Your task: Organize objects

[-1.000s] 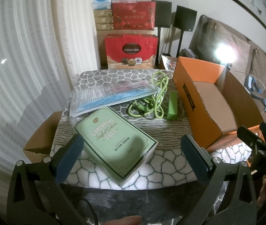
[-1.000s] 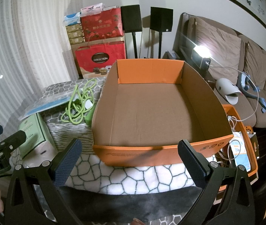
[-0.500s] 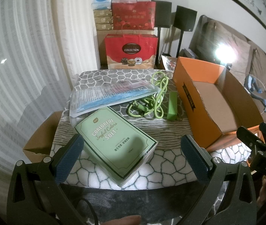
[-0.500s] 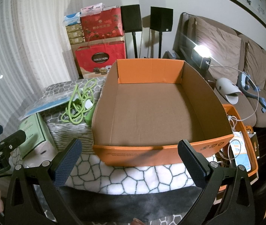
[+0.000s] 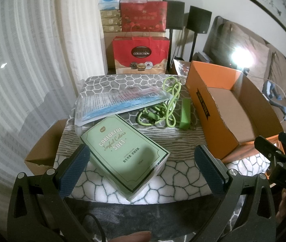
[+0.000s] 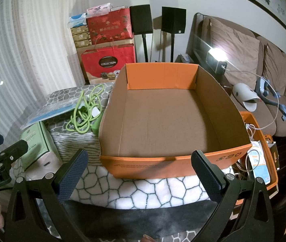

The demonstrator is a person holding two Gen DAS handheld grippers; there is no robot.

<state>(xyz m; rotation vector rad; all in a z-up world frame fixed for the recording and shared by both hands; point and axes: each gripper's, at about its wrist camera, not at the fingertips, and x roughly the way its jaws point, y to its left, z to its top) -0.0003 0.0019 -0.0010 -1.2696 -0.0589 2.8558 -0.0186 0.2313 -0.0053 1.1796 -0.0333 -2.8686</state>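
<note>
Right wrist view shows the orange box (image 6: 163,121) empty, while the tissue pack (image 5: 122,153), mask packet (image 5: 120,102), green cable (image 5: 163,109) and green power bank (image 5: 185,116) lie on the bench (image 5: 183,173) to its left, both the left claw (image 5: 140,169) and the right claw (image 6: 138,173) wide and holding nothing, so the sorting looks unstarted.

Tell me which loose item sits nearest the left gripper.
The green tissue pack, right between the open left gripper fingers. The mask pack, green cable and power bank lie farther back.

Dim room, harsh glare from a lamp (image 5: 240,55) at right, fisheye-bent edges, dark corners.
</note>
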